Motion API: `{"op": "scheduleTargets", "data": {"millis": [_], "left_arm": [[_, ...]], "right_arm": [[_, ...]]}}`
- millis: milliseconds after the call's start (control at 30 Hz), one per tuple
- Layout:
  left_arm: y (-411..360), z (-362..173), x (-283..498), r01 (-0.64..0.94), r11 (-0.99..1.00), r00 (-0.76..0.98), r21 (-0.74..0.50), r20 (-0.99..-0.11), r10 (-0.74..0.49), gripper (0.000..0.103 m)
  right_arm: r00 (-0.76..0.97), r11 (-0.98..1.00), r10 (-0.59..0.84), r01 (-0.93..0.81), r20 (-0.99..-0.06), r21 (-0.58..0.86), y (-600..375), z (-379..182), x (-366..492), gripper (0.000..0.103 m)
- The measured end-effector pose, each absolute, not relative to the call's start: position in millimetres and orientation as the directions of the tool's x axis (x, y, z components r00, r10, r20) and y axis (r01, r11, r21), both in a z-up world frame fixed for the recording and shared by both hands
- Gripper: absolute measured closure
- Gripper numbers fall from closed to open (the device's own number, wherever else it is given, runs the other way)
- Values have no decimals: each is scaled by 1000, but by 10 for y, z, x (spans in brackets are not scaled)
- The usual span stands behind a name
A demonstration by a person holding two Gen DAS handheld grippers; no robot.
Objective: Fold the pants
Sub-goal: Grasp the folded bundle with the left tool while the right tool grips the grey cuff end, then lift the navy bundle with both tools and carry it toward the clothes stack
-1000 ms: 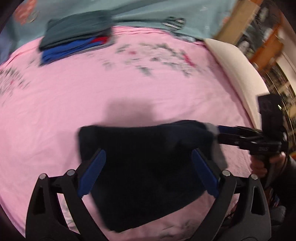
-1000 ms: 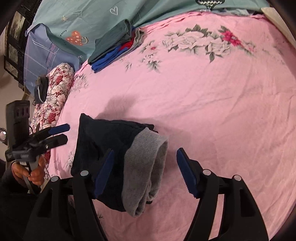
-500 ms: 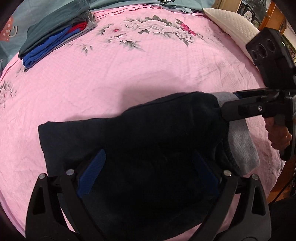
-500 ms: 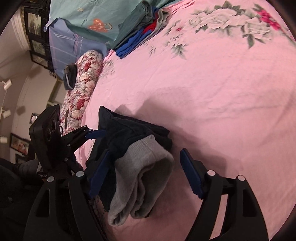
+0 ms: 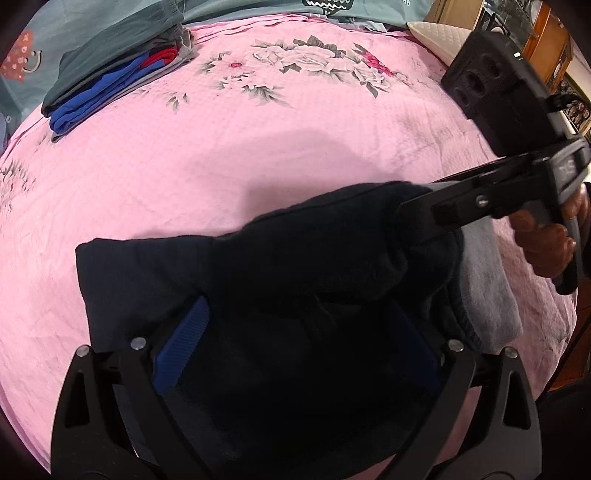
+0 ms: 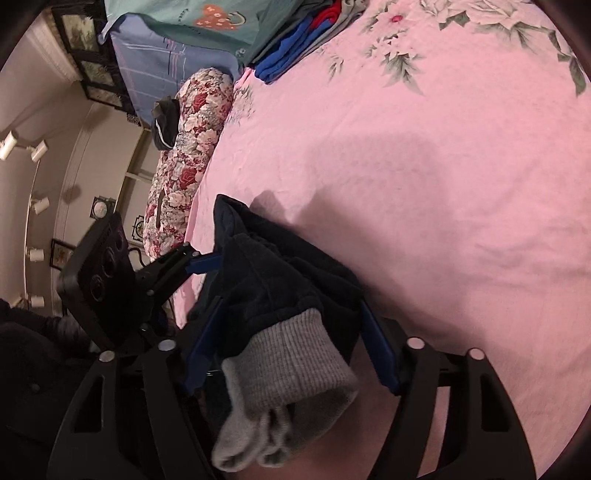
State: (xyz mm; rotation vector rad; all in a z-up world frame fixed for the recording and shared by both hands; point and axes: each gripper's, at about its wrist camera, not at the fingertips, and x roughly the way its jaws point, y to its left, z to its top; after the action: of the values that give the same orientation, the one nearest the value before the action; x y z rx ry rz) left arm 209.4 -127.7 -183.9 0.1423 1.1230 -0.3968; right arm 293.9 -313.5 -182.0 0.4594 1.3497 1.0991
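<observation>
The dark navy pants [image 5: 295, 277] lie folded in a thick bundle on the pink bed sheet [image 5: 258, 147], grey cuffs [image 5: 487, 295] at the right end. My left gripper [image 5: 295, 350] is open wide, low over the bundle, with cloth between its blue pads. In the right wrist view the pants [image 6: 280, 280] fill the gap of my right gripper [image 6: 291, 347]. Its jaws are closing and both pads press on the cloth, while the grey cuffs [image 6: 291, 369] hang down toward the camera. The right gripper's fingers [image 5: 461, 199] dent the bundle's end, and a hand [image 5: 543, 243] holds its handle.
A stack of folded clothes [image 5: 118, 81] in teal, blue and red sits at the far left of the bed. A floral bolster [image 6: 184, 147] lines the bed's left edge. A white pillow [image 5: 436, 33] and a teal blanket [image 5: 258, 11] lie at the far end.
Both grippers have sunk onto the pants. The right gripper swung round the cuff end and its pads narrowed onto the bundle, whose right end now bulges up.
</observation>
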Motion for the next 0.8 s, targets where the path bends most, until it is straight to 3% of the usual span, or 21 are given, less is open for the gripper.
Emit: {"op": "scheduleTargets", "data": {"millis": [133, 367, 567, 667, 767, 800], "left_arm": [[-1224, -1844, 2062, 388, 915, 374, -108, -889, -264, 4], [-1238, -1871, 2051, 392, 916, 398, -91, -880, -257, 4], [-1236, -1874, 2055, 392, 915, 407, -92, -875, -263, 4], [-1231, -1885, 2068, 385, 918, 408, -98, -874, -264, 4], [-1239, -1901, 2060, 380, 920, 419, -96, -869, -263, 4], [-1240, -1899, 2051, 379, 921, 424, -95, -867, -264, 4]], "right_arm": [[-137, 418, 836, -470, -532, 778, -3115, -1517, 2792, 37], [-105, 518, 807, -344, -581, 783, -3214, -1846, 2880, 32], [-188, 432, 857, -250, -481, 867, -3251, -1993, 2865, 29], [-210, 444, 834, -291, -510, 847, -3038, -1955, 2874, 24], [-204, 468, 822, -289, -531, 835, -2974, -1961, 2900, 26], [-189, 482, 822, -268, -536, 834, -2992, -1978, 2894, 34]]}}
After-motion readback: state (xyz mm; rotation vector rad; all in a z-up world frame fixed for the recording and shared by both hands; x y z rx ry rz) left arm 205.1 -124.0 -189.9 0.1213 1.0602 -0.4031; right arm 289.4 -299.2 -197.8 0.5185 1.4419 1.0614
